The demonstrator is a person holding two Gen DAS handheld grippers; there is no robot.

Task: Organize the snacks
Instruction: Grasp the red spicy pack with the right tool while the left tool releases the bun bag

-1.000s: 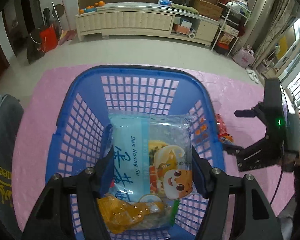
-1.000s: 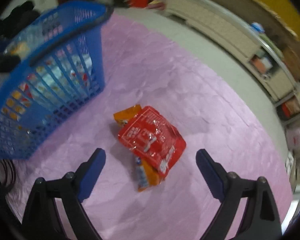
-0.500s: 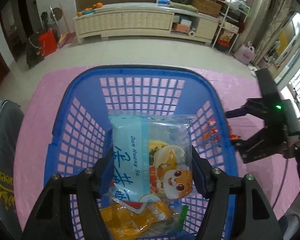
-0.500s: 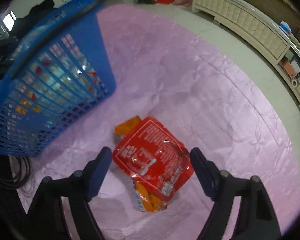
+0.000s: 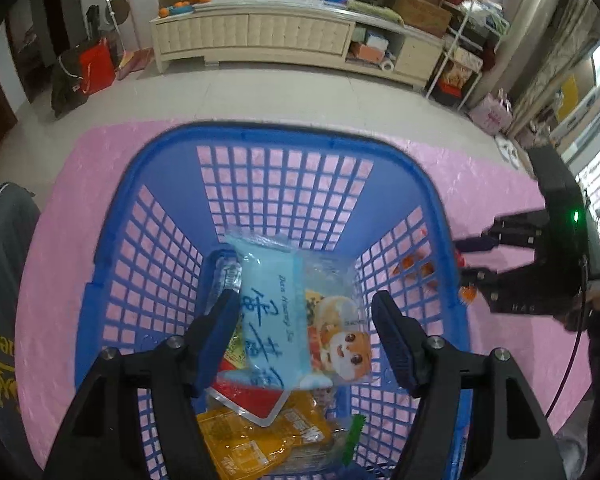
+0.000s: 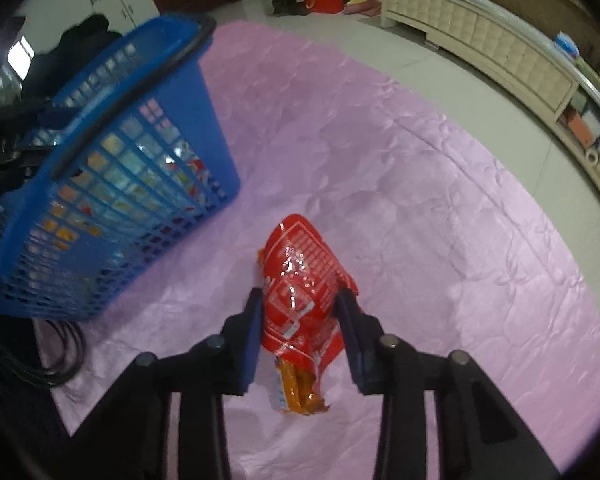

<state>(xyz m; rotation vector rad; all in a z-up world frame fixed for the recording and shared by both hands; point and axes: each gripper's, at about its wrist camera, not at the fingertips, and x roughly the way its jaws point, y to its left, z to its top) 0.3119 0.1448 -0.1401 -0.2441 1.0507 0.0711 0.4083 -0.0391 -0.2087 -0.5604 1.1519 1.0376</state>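
Note:
A blue mesh basket [image 5: 280,148] [image 6: 204,92] stands on the pink mat. My left gripper [image 5: 304,320] hangs inside it, open. A light-blue snack packet [image 5: 276,312] lies tilted between its fingers on a pile of red and orange packets [image 5: 252,432]; the pads do not seem to press it. To the right of the basket, my right gripper [image 6: 300,312] [image 5: 464,262] points down at the mat. Its jaws are closing, and both pads press the sides of a red snack packet [image 6: 300,272], which bulges upward. An orange packet [image 6: 296,392] lies under the red one.
The pink quilted mat [image 6: 440,200] covers the floor around the basket. A long cream cabinet [image 5: 268,36] runs along the far wall, with shelves [image 5: 464,52] to its right. Black cables [image 6: 56,364] lie near the basket's base. A person's dark sleeve [image 5: 4,280] is at the left.
The right gripper's jaws came in from wide apart onto the red packet, which now bulges. In the basket the light-blue packet has tilted and sits slightly lower between the left fingers.

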